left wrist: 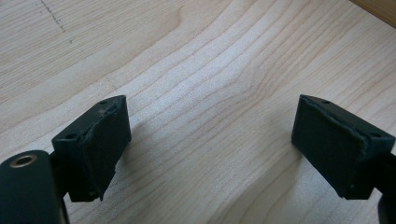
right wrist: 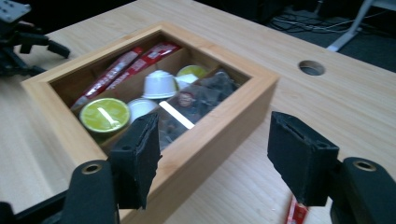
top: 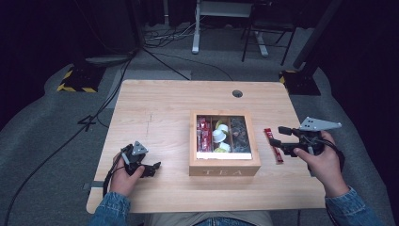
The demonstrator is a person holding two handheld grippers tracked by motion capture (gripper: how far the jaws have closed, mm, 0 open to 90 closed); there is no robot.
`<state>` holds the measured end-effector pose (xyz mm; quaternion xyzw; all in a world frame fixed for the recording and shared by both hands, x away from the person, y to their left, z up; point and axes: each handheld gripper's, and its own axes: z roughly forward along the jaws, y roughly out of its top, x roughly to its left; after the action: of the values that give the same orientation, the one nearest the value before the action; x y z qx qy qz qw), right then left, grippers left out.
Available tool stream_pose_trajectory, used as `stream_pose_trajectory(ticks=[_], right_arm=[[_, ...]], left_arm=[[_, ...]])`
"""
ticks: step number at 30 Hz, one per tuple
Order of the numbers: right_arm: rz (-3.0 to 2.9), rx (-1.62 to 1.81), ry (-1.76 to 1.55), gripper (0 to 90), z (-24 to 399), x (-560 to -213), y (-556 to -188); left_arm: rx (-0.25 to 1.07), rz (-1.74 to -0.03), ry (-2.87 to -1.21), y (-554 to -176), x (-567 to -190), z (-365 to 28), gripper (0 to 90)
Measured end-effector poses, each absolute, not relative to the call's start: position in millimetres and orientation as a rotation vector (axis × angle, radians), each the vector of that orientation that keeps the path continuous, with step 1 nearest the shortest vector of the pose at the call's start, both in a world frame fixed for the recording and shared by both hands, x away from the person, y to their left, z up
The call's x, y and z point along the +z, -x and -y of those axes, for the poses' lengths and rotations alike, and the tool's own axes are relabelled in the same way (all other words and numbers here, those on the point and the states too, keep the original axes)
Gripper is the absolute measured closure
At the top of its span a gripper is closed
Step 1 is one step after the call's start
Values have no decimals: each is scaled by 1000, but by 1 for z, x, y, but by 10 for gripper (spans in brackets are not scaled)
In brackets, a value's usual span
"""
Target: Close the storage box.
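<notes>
Both tongs, left (left wrist: 210,144) and right (right wrist: 224,158), gape wide, holding nothing.

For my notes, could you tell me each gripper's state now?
Left gripper: open, empty, over bare table.
Right gripper: open, empty, above red sachet.

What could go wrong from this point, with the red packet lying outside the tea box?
The red packet lies flat on the table right of the tea box, under the open right tool; a flat packet may slip from the pads on a regrasp. The box wall stands close to that tool, so it might clip the rim. The left tool rests open on bare wood, so nothing steadies the box.
</notes>
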<state>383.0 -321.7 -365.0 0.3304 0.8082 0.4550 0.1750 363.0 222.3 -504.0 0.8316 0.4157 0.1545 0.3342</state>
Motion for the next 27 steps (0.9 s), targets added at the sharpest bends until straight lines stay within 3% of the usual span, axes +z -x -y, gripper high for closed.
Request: stream_pose_trajectory(ticks=[12, 27], right_arm=[[-2214, 1146, -1108, 306, 371, -371, -393], [-2184, 993, -1281, 278, 410, -426, -414]], left_arm=[[400, -1087, -2168, -363, -504, -222, 120], [409, -1082, -2170, -364, -504, -223, 116]])
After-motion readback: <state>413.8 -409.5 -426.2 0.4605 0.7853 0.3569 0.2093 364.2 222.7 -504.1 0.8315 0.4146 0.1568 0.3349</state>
